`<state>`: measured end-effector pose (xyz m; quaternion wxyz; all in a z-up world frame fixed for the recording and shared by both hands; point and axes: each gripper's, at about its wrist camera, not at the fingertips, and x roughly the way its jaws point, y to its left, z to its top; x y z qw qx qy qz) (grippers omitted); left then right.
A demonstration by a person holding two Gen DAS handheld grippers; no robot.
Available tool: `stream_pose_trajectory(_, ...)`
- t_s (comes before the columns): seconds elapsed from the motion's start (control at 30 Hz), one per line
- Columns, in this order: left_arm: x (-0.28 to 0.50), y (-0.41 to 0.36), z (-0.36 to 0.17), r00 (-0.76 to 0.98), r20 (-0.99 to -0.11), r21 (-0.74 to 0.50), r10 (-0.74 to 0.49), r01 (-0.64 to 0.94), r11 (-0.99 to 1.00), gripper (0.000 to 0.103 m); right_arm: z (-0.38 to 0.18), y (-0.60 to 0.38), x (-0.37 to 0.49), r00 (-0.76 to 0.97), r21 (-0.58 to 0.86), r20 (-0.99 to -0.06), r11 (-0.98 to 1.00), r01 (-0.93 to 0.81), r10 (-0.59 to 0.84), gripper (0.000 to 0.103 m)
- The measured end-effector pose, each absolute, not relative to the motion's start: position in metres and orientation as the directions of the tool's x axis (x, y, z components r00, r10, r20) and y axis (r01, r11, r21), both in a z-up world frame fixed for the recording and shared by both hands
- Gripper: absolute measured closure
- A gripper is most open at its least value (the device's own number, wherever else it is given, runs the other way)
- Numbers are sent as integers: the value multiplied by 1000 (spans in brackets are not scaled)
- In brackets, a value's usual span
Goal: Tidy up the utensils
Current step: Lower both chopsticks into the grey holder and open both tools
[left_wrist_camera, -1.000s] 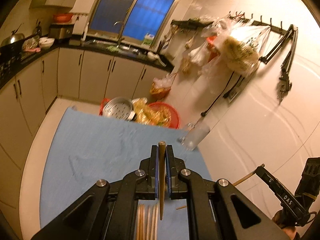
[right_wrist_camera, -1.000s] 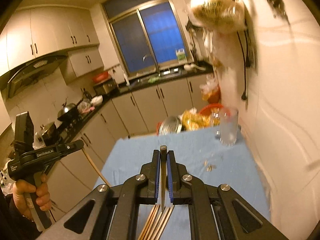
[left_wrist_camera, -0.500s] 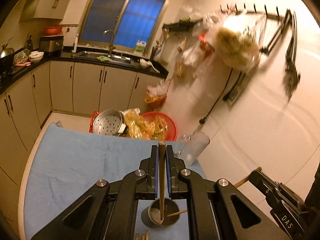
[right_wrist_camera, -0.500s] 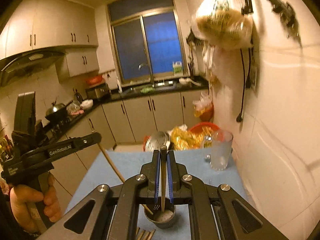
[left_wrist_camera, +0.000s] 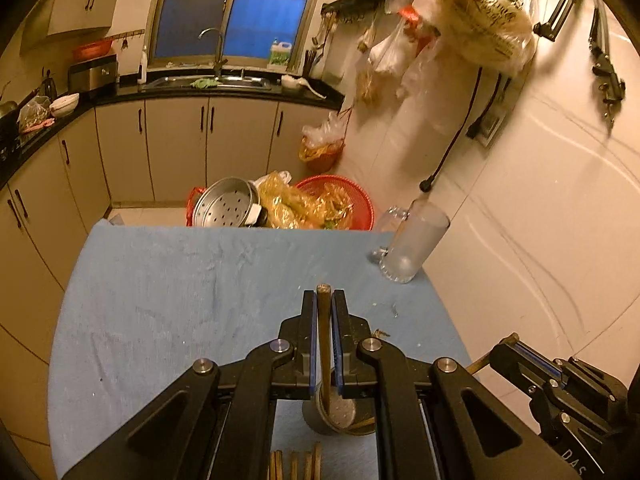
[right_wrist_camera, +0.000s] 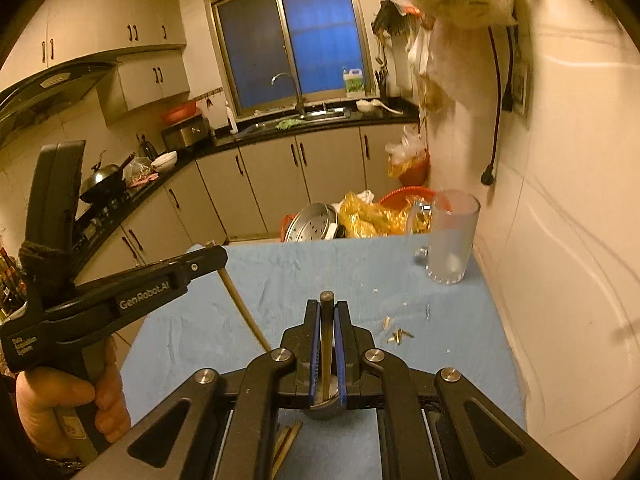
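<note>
Wrist views: each claw, left (left_wrist_camera: 323,344) and right (right_wrist_camera: 327,350), clamped on one chopstick (left_wrist_camera: 324,336).

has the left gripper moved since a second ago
Yes. The left gripper has come forward and down: its chopstick now dips into the metal cup, with the glass mug nearer.

Frosted glass mug (left_wrist_camera: 412,246) on blue cloth (left_wrist_camera: 180,292), upright.

On the worktop (left_wrist_camera: 168,304) a small cup (left_wrist_camera: 340,416) stands near the front edge with loose chopsticks (left_wrist_camera: 296,464) lying just before it, a glass mug (left_wrist_camera: 412,244) at the far right corner, and baskets (left_wrist_camera: 340,200) on the floor behind.
</note>
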<state>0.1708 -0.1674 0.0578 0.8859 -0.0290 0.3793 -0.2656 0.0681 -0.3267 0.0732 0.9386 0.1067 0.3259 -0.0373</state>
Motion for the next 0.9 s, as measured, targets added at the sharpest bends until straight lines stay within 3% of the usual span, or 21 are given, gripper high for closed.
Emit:
stream_pose_trajectory(0.37,168,-163,53,560,-679,-259,-475,422,869,92,69,-332,66,778,191,-628,966,173,-15,91)
stream_pose_trajectory(0.43,166,-159,55,561,-673,-270,-481,420,867,76,71,-331,62,780,192,-625,965,179,-20,91)
stream_pose_trajectory(0.5,163,-153,59,572,-658,-285,-490,414,865,47,74,-331,58,782,191,-623,963,189,-30,88)
stream_pose_trajectory(0.53,161,-148,62,588,-644,-288,-489,405,868,43,76,-331,56,784,193,-620,962,192,-32,87)
stream_pose_trajectory(0.7,153,-116,67,617,-637,-283,-461,369,885,41,81,-330,40,787,190,-615,961,200,-43,82)
stream_pose_trajectory(0.9,143,-56,41,605,-693,-300,-392,252,920,41,51,-322,20,733,211,-680,952,221,-19,80)
